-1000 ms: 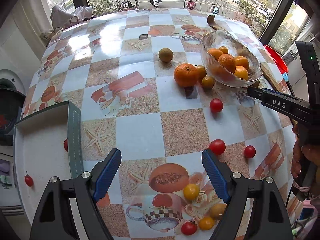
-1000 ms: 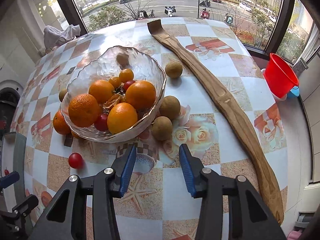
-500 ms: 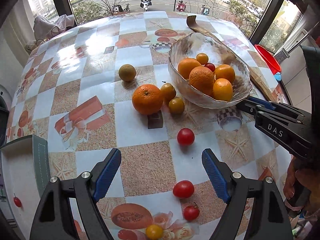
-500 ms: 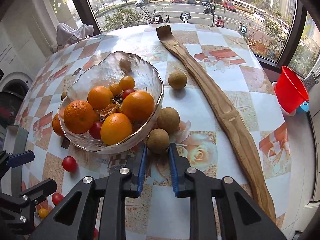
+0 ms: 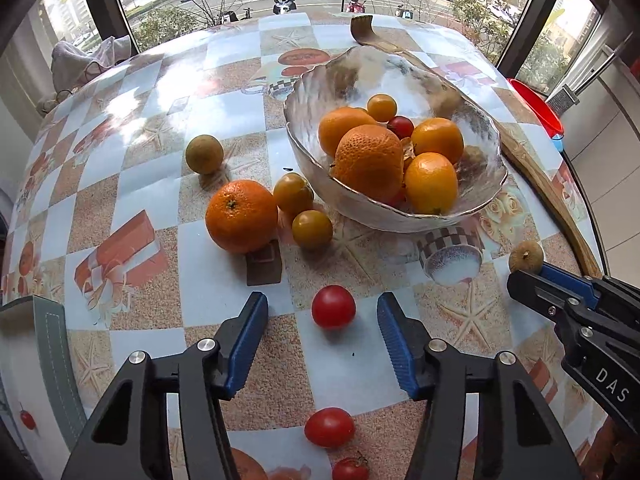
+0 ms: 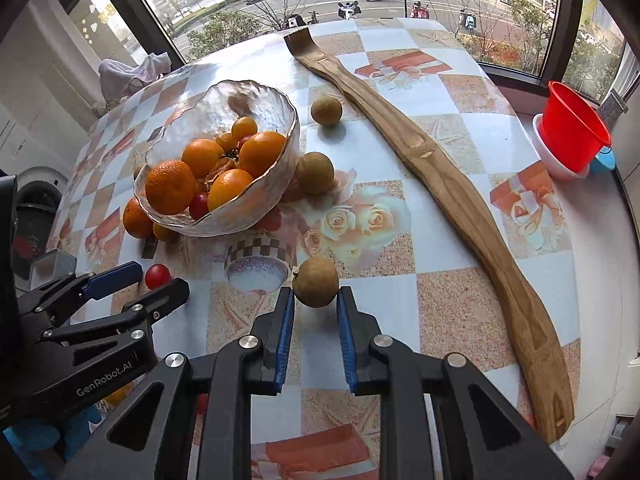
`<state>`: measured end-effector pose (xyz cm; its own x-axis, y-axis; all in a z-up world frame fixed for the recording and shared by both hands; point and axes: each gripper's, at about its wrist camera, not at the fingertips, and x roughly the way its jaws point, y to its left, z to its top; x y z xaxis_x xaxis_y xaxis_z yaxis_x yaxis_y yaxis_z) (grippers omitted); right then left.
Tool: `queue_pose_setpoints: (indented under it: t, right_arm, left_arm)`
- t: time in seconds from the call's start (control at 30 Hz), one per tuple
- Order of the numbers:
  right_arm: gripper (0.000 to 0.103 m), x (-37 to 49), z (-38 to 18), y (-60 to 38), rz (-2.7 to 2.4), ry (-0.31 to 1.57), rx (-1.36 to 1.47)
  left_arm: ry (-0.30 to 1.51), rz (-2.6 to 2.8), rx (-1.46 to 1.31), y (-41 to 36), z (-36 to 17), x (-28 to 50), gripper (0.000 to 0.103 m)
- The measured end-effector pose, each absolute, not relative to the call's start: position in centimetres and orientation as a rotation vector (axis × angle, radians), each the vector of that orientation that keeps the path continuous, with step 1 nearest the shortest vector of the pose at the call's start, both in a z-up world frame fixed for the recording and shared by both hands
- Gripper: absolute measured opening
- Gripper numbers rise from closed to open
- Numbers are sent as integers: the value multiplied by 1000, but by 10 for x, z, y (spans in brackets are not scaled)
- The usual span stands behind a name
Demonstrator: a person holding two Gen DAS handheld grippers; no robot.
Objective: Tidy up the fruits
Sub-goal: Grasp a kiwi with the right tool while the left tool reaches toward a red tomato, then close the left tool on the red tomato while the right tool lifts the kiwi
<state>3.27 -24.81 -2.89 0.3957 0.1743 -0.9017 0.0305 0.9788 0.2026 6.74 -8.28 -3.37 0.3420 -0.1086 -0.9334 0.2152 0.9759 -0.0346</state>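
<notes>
Bowl: oranges, tomato | right hand-held gripper: brown fruit

Each fisheye camera sat just behind its own fingers, looking forward and down over the table. The left wrist view faced the glass bowl from close by, low over a red tomato. The right wrist view looked across from the right side. Both shared bowl, tomato and each other's gripper.
</notes>
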Motion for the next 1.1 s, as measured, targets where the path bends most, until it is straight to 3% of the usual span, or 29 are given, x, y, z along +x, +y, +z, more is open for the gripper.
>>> queue_pose_setpoints:
  t: [0.1,0.67,1.1]
  right_arm:
    - [24,26,-27,-246,84,1172,212]
    - [24,-1,-6,-197,124,1203,227]
    - [24,-11,6,-93,291,1225,147]
  left_arm:
    - [1192,-223,96,-81,-32,69,22]
    - [1175,-252,-15,-9,2,28,21]
    - [1162,-84,-79,95,19,-20,21]
